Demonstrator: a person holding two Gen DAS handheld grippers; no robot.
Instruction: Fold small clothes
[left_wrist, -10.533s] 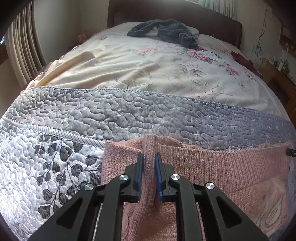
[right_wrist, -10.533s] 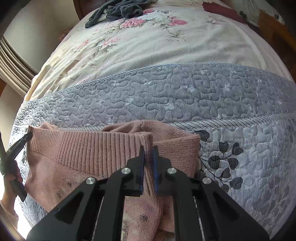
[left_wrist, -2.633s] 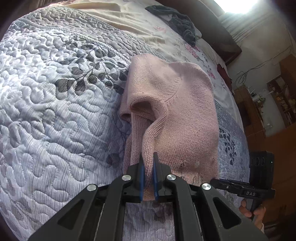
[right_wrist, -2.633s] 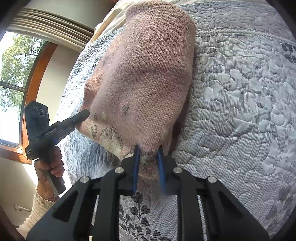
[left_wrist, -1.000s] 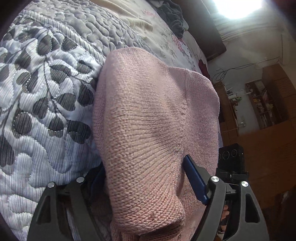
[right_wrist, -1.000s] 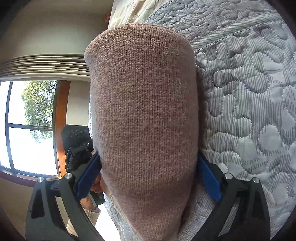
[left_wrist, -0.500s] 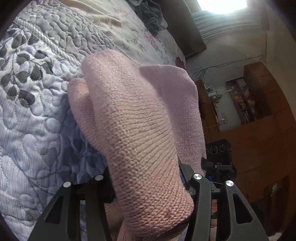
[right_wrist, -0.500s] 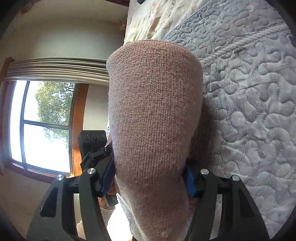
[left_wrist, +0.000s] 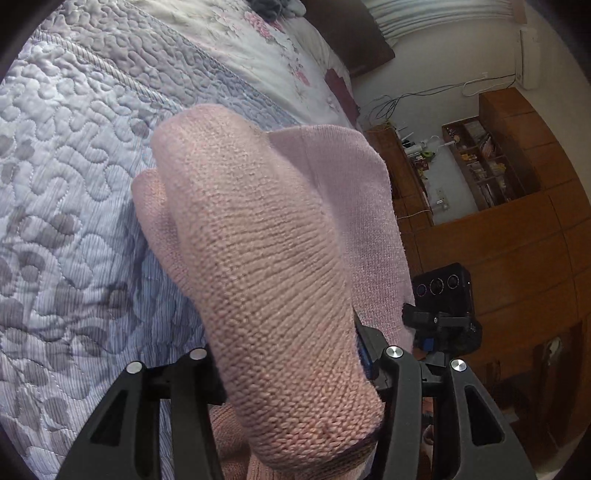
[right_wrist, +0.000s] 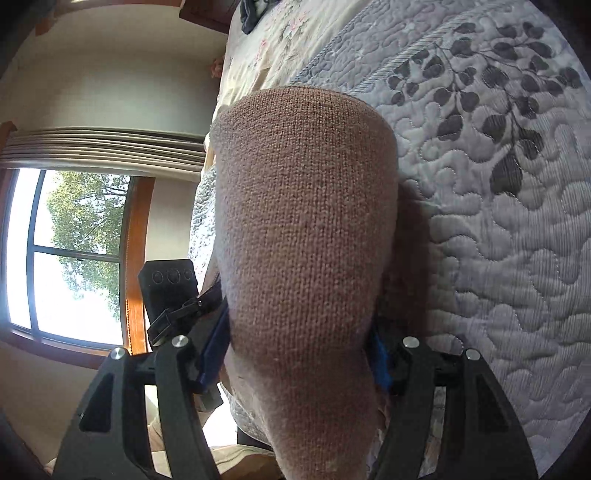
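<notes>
A pink knitted sweater (left_wrist: 266, 258), folded into a thick bundle, stretches away from my left gripper (left_wrist: 291, 365). That gripper is shut on the bundle's near end; one blue pad (left_wrist: 364, 354) shows, the other is hidden behind the knit. In the right wrist view the same sweater (right_wrist: 306, 221) fills the middle, and my right gripper (right_wrist: 295, 354) is shut on its other side, blue pads pressed against both flanks. Each gripper shows in the other's view: the right gripper (left_wrist: 441, 314) past the sweater's edge, the left gripper (right_wrist: 173, 299) by the window.
The sweater lies over a grey quilted bedspread (left_wrist: 74, 184) with a leaf print (right_wrist: 498, 110). Farther up the bed are a floral sheet (left_wrist: 240, 40) and dark clothes (right_wrist: 249, 16). Wooden cabinets (left_wrist: 517, 240) stand beside the bed, opposite a window (right_wrist: 74, 258).
A second ago both grippers stood wide open around the folded bundle; they have since closed onto it. Both views have swung, showing more of the room beside the bed.
</notes>
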